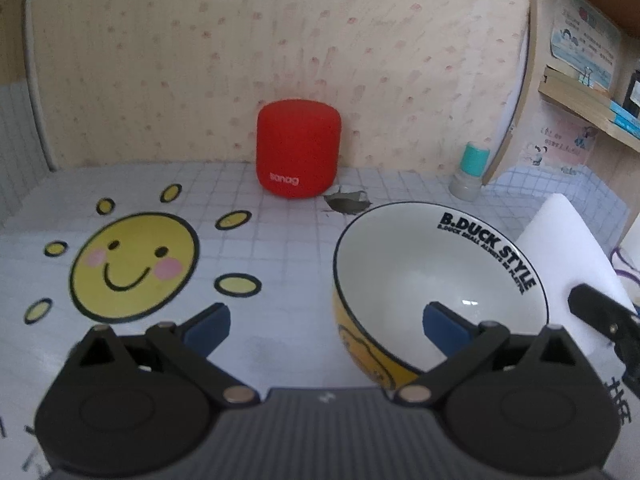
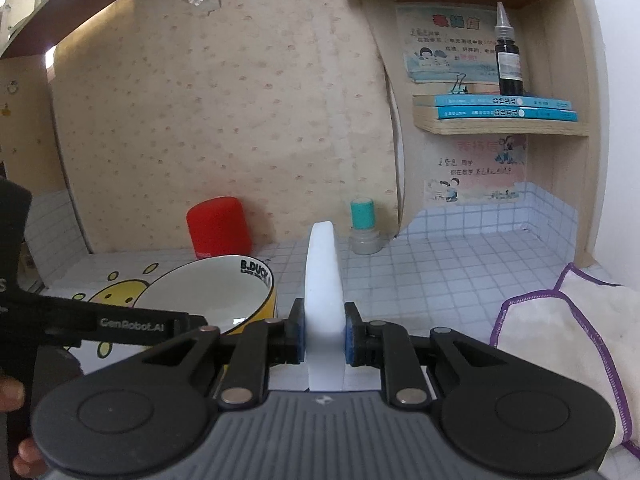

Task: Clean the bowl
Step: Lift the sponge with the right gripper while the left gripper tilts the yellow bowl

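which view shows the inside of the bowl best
The left wrist view: the bowl sits close, its white inside and rim lettering open to the camera. The right wrist view shows it farther off, partly hidden behind the left claw.

The bowl (image 1: 440,280) is white inside with black lettering, yellow outside. A red speaker (image 1: 299,148) stands at the back edge of the bench (image 1: 280,240), whose white grid cover carries a yellow smiling sun (image 1: 134,266). The fingers (image 2: 351,336) have blue pads.

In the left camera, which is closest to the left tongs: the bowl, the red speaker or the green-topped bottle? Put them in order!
From the left tongs:
1. Bowl, right by the right-side finger.
2. Red speaker, back against the wall.
3. Green-topped bottle, far right corner; near-tied with the speaker.
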{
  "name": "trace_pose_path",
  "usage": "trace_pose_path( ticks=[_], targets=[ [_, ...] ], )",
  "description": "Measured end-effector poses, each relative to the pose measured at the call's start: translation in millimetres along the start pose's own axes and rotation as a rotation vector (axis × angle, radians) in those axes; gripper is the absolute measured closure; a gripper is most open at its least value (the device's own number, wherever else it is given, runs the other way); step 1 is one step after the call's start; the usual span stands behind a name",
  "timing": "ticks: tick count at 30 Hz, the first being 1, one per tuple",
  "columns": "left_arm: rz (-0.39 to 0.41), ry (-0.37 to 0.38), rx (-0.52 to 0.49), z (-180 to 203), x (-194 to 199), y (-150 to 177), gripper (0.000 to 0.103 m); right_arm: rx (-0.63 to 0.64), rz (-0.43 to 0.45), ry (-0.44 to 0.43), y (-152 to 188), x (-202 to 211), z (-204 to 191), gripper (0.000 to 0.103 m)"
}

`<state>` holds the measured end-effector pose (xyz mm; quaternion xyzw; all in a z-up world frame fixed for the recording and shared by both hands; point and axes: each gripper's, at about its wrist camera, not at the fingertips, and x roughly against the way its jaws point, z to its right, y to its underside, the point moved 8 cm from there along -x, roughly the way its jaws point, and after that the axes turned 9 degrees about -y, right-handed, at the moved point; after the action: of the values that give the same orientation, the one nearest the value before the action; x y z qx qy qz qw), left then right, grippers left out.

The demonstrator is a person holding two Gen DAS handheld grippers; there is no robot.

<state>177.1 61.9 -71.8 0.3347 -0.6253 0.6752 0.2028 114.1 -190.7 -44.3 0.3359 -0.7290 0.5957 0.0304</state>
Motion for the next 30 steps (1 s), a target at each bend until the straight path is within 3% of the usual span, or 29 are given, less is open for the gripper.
trace_pose_path(
  ticks=[5,12,18,30],
  targets=[
    [-0.018,0.034,0.008,4.5,-4.4,-0.1,0.0,0.004,0.006,0.005,-0.2,0.9,1.1,0.086],
    [-0.012,0.064,-0.106,26.7,-4.0,10.1,0.001,0.011,0.025,0.003,-1.6,5.8,-0.9,0.086],
    [0.03,0.076,-0.115,31.1,0.5,12.8,0.005,0.019,0.044,-0.019,-6.6,14.1,-3.2,0.086],
    [0.082,0.053,-0.171,39.9,10.6,22.3,0.003,0.08,0.051,-0.115,-9.2,49.5,-28.5,0.086]
  ],
)
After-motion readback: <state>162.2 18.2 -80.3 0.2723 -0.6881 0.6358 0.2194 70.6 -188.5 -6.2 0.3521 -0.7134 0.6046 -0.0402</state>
